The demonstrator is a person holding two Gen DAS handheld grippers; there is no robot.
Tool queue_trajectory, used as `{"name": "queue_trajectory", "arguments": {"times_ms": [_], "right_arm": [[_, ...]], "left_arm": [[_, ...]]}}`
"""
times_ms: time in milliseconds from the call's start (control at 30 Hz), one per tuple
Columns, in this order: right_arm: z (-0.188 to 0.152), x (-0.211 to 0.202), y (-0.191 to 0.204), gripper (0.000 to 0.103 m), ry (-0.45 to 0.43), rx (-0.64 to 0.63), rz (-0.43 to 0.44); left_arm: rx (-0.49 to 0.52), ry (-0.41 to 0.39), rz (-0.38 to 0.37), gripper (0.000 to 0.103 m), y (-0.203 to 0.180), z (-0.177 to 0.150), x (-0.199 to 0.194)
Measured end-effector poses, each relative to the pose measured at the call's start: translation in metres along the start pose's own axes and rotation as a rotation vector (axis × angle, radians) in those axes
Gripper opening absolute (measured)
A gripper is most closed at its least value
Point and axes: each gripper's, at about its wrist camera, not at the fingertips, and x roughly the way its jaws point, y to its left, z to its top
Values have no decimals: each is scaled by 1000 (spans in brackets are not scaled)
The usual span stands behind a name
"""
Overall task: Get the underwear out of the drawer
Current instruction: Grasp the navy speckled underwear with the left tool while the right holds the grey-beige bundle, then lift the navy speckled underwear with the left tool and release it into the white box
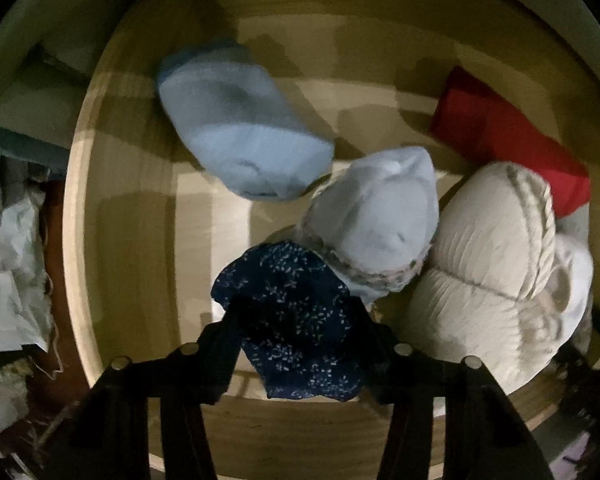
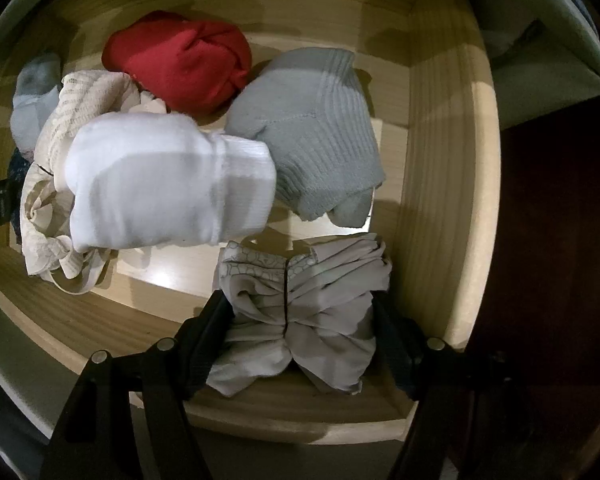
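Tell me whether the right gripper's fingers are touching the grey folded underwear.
Touching. In the right wrist view the right gripper has both fingers pressed against the sides of the grey folded underwear, bunching the cloth between them.

the left gripper (image 1: 296,320) is built from matte black parts: two flat fingers (image 1: 220,344) are carried on angled linkage bars, and round silver pin heads are set at the joints. the right gripper (image 2: 300,320) is made the same way, with black ribbed fingers (image 2: 204,332), black struts and silver rivets at its pivots.
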Motion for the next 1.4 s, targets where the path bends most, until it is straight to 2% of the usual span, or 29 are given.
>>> {"name": "queue_trajectory", "arguments": {"times_ms": [167,400,767,1100,1400], "right_arm": [[3,1,4,70,5,2,-5],[5,4,9,71,5,-2,-13],[8,8,11,71,9,-10,-19],[9,10,13,71,10,-12,-23],[5,13,16,71,7,-13,-34]], "left_arm": [[23,3,5,40,8,-3,-1],[31,-7,-42,29,24,-5,-11],[25,-67,-78,26,44,-43,-43],[27,-168,-108,26,45,-56,-94],[20,-317,-98,26,70,-57,-170]]}}
